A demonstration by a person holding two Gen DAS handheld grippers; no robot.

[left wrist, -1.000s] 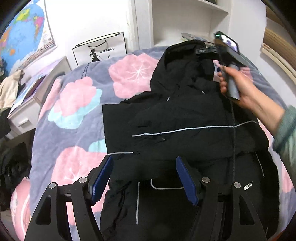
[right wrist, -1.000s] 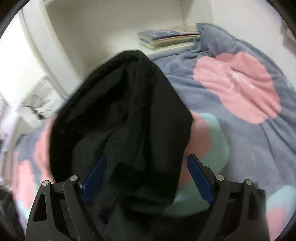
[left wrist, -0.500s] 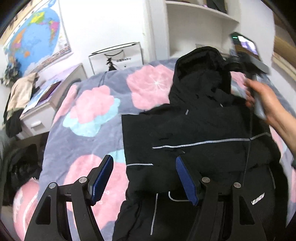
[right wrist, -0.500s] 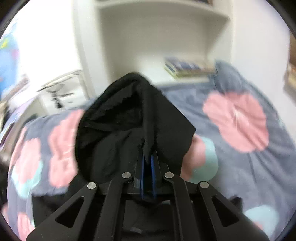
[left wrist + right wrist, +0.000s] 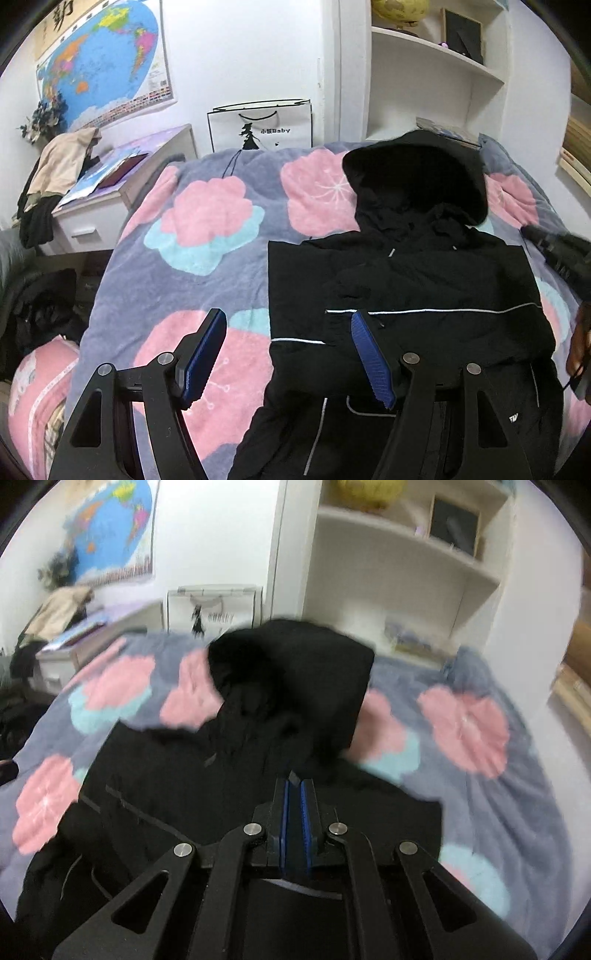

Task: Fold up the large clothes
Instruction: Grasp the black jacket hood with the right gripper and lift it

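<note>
Meanwhile the right claw (image 5: 294, 786), wide apart a second earlier over the hood (image 5: 417, 177), had snapped closed; a sliver of dark cloth seemed pinched at its tips, though blur left the grip uncertain. It had since swung back toward the jacket (image 5: 406, 295) body, likely starting to fold the hood down. Left claw (image 5: 288, 354) hung open and empty over the jacket's near edge. Jacket lay partly folded on the floral bed (image 5: 207, 229). Beyond: wall map (image 5: 103, 62), desk (image 5: 122, 177), paper bag (image 5: 258, 125), shelves (image 5: 436, 48).
</note>
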